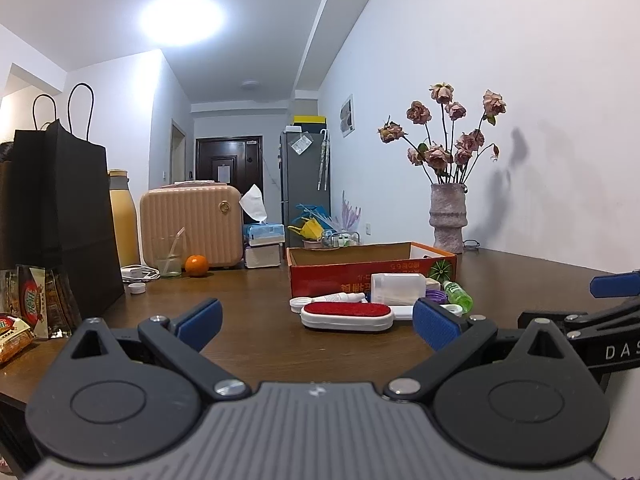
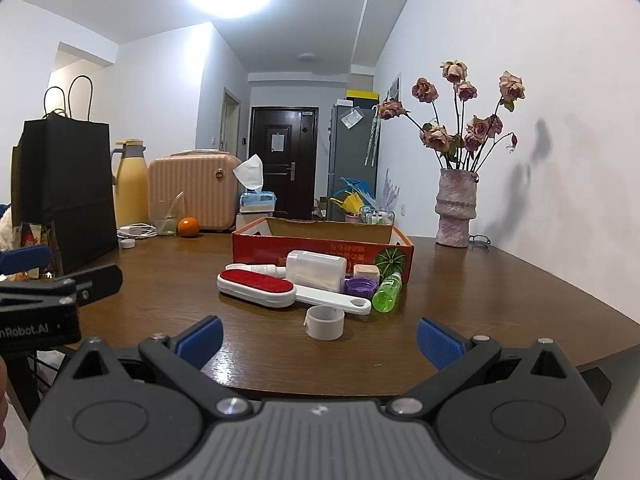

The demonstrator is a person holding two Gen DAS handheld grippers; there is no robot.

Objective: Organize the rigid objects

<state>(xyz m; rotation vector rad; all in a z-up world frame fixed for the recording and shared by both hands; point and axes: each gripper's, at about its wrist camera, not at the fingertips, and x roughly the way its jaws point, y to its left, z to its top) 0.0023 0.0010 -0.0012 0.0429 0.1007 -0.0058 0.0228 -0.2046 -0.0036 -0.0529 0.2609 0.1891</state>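
Note:
A low orange cardboard box [image 2: 320, 246] [image 1: 344, 270] stands open on the brown table. In front of it lie a red-and-white lint brush [image 2: 256, 286] [image 1: 346, 314], a clear plastic container [image 2: 316, 270] [image 1: 396, 288], a white tube [image 2: 260, 269], a purple cap [image 2: 360, 286], a green bottle [image 2: 387, 293] [image 1: 458, 294], a small beige block [image 2: 366, 270] and a roll of tape [image 2: 325, 322]. My left gripper [image 1: 318, 326] is open and empty, short of the brush. My right gripper [image 2: 318, 340] is open and empty, just short of the tape.
A vase of dried roses [image 2: 456, 208] stands at the back right by the wall. At the back left are a black paper bag [image 2: 66, 188], a yellow jug [image 2: 130, 184], a pink case [image 2: 192, 196], a glass [image 2: 166, 216], an orange [image 2: 188, 227] and tissue boxes [image 2: 258, 202]. Snack packets [image 1: 36, 304] lie at the left.

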